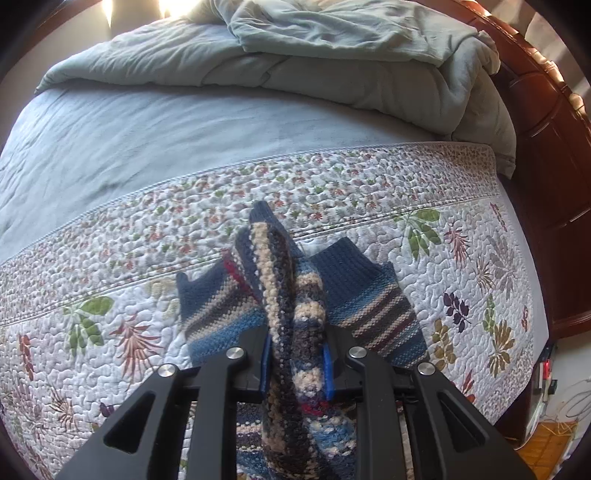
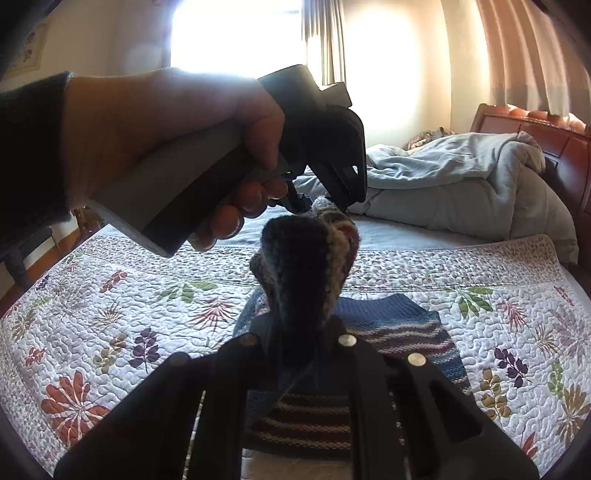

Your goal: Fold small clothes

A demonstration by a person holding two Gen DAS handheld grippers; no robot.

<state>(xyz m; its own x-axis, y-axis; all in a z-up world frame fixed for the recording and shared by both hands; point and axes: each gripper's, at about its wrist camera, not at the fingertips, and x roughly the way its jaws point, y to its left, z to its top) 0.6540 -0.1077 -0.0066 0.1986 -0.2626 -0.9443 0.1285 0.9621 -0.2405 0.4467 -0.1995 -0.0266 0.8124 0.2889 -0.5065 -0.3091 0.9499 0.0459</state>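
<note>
A small striped knitted sweater (image 1: 373, 299), blue with tan and dark red bands, lies on the floral quilt (image 1: 110, 332). My left gripper (image 1: 297, 369) is shut on a bunched fold of it, lifted above the quilt. In the right wrist view my right gripper (image 2: 299, 332) is shut on another bunched part of the sweater (image 2: 306, 266). The rest of the sweater (image 2: 406, 332) lies flat below. The other gripper (image 2: 317, 199), held in a hand, pinches the same raised fold just beyond mine.
A pale blue-grey comforter (image 1: 332, 55) is heaped at the far end of the bed, by the reddish wooden headboard (image 1: 546, 147). A blue sheet (image 1: 147, 140) lies beyond the quilt. The bed's edge drops off on the right. A bright window (image 2: 236, 33) with curtains stands behind.
</note>
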